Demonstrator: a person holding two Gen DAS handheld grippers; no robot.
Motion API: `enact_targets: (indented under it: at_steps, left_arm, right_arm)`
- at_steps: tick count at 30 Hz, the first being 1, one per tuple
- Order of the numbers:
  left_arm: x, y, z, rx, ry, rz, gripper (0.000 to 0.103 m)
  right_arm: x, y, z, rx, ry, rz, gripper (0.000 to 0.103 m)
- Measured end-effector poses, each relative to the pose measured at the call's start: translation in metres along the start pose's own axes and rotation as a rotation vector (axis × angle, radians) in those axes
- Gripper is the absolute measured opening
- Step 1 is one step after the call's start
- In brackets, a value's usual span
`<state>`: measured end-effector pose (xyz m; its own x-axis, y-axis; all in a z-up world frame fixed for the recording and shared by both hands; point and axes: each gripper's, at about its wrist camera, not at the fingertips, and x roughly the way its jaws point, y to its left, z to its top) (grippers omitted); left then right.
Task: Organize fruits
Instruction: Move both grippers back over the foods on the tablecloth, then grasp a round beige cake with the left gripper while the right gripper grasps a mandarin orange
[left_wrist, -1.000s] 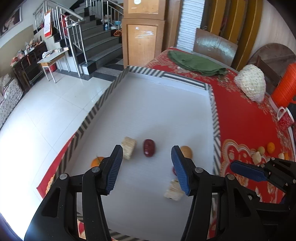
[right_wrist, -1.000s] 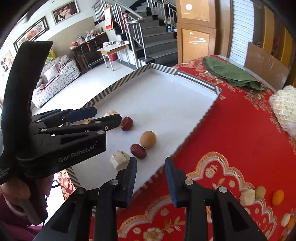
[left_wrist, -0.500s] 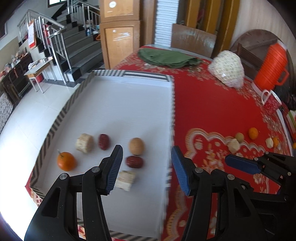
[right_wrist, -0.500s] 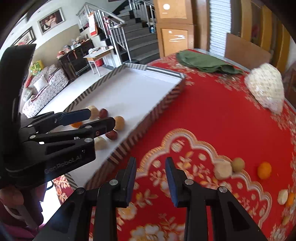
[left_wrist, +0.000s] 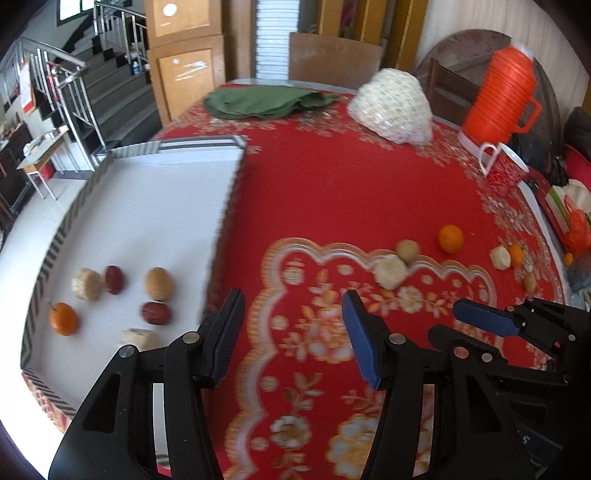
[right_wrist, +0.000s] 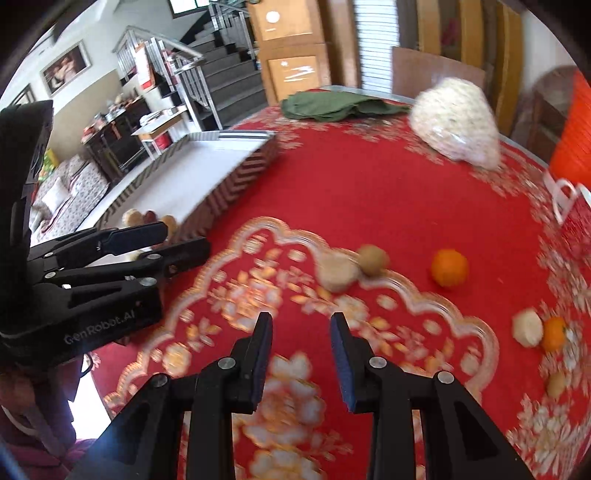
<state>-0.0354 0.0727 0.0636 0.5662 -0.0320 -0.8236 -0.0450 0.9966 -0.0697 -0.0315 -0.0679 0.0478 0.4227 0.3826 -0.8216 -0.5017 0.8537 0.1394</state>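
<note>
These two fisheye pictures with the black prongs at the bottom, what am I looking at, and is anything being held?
No robot here: a person carries a pair of hand-held tongs in each hand, with a camera on each looking along its prongs. One picture is from the left tongs, the other from the right tongs; each also catches the other pair at its edge.

Both stand open over a red flowered tablecloth and hold nothing.

At the left lies a shallow white tray with a striped rim. It holds a small orange, two dark red dates, a tan round fruit and two pale chunks. More fruit waits on the cloth: a bright orange, a brownish round fruit and a pale round chunk.
</note>
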Motion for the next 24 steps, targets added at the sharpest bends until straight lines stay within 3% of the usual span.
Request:
enact_targets:
  at_steps: [14, 24]
  left_arm:
    - [0.039, -0.052, 0.017, 0.028, 0.115, -0.122, 0.054]
    - [0.072, -0.064, 0.021, 0.076, 0.139, -0.097, 0.054]
  right_arm:
    - [-0.017, -0.075, -0.038, 0.135, -0.001, -0.045, 0.032]
    - [-0.012, -0.082, -0.030, 0.115, -0.001, -0.050, 0.033]
